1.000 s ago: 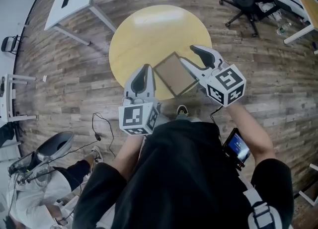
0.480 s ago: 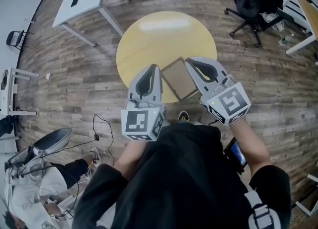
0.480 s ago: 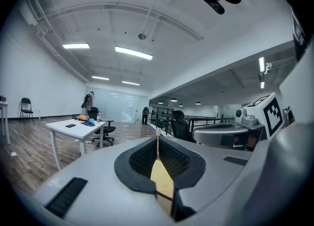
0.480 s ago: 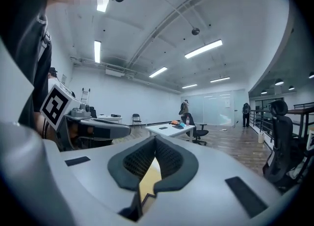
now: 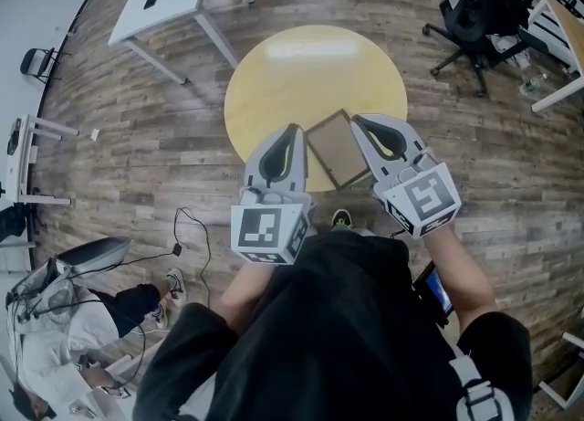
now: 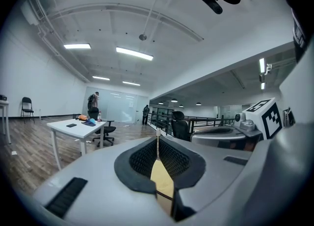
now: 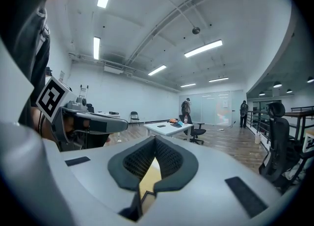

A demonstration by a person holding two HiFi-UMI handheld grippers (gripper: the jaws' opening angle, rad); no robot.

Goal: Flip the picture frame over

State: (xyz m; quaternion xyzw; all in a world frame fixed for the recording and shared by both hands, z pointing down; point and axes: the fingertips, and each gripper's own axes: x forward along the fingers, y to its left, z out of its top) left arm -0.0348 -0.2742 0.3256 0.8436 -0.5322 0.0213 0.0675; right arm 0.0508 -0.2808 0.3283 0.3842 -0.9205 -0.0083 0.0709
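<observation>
The picture frame (image 5: 336, 149) lies flat on the round yellow table (image 5: 310, 63), close to the edge nearest the person, between both grippers; the left gripper (image 5: 293, 129) has its jaws pressed together, empty; the right gripper (image 5: 359, 121) is likewise closed on nothing.

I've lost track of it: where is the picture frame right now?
Head view: the picture frame lies at the near edge of the round table, between the left gripper and the right gripper.
</observation>
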